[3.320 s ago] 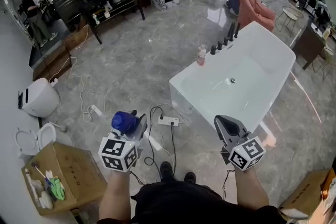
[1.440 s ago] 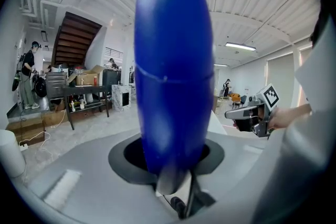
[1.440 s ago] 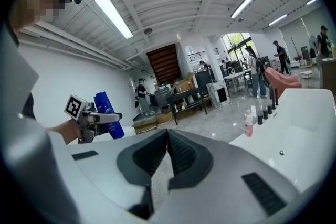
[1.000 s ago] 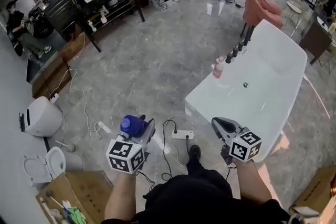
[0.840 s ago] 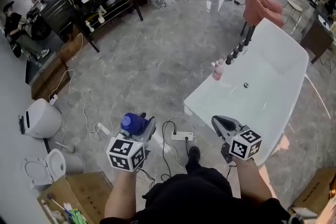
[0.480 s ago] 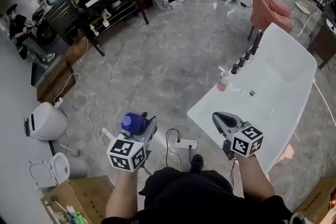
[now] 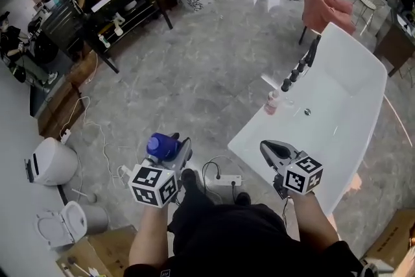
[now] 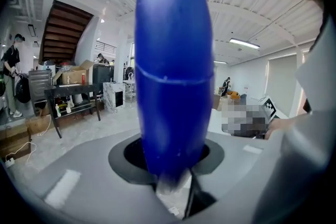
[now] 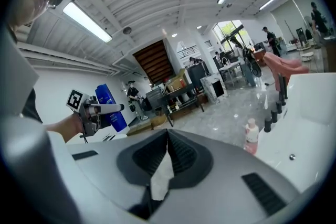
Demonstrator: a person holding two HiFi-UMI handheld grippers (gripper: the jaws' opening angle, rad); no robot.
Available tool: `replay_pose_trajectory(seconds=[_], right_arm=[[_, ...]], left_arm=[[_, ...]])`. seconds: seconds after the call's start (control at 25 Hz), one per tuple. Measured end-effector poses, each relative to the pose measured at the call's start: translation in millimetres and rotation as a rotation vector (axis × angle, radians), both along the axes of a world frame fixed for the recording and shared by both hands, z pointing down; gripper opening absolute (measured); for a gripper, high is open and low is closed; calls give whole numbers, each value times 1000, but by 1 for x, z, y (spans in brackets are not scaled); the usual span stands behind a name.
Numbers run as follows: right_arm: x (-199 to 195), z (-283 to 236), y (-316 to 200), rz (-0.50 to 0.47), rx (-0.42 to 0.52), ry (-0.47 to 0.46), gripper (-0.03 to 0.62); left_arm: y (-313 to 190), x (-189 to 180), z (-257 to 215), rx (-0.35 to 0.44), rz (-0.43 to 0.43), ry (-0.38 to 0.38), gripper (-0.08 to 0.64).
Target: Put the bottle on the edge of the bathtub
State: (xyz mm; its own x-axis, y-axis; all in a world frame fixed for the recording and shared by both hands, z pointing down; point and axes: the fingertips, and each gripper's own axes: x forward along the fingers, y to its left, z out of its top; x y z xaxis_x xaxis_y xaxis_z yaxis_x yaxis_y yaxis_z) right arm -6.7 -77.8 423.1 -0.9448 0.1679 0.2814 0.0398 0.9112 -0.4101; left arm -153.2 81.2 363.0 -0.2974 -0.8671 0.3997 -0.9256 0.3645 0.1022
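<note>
A blue bottle (image 7: 162, 146) stands up between the jaws of my left gripper (image 7: 174, 154), which is shut on it. In the left gripper view the blue bottle (image 8: 173, 76) fills the middle above the left gripper (image 8: 173, 165). My right gripper (image 7: 271, 151) is shut and holds nothing; in its own view the right gripper (image 9: 168, 138) has its jaws meeting at the tip. The white bathtub (image 7: 243, 136) lies ahead to the right, its near corner just past the right gripper. A small pink bottle (image 7: 272, 102) stands on the tub's left edge. The right gripper view also shows the blue bottle (image 9: 111, 107) and the pink bottle (image 9: 251, 136).
Black tap knobs (image 7: 295, 74) line the tub's left rim. A power strip (image 7: 224, 180) with cables lies on the floor by my feet. A toilet (image 7: 55, 230) and a white appliance (image 7: 48, 162) stand at the left. A pink chair (image 7: 327, 0) and a black table (image 7: 110, 10) are further off.
The person has walked toward the bathtub, so its near corner now lies closer to the right gripper. Both grippers keep their hold and pose.
</note>
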Motion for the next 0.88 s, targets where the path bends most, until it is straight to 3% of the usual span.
replay_pose_trajectory(seconds=[0.28,0.48,0.64,0.88], right_arm=[[-44,1,-13,159,33,42,12],[-99,4,-1,337,26,63,12],[-140,0,14,446,29,67,12],[-159,-10,24,592,52,81,12]], left_arm=[[-28,-70,9,32,135,22,141],[-27,-140,7,-17,255,-83,141],[-28,-185,13,-43,370,-114,141],[-42,-208,29,-52,535,-48,141]])
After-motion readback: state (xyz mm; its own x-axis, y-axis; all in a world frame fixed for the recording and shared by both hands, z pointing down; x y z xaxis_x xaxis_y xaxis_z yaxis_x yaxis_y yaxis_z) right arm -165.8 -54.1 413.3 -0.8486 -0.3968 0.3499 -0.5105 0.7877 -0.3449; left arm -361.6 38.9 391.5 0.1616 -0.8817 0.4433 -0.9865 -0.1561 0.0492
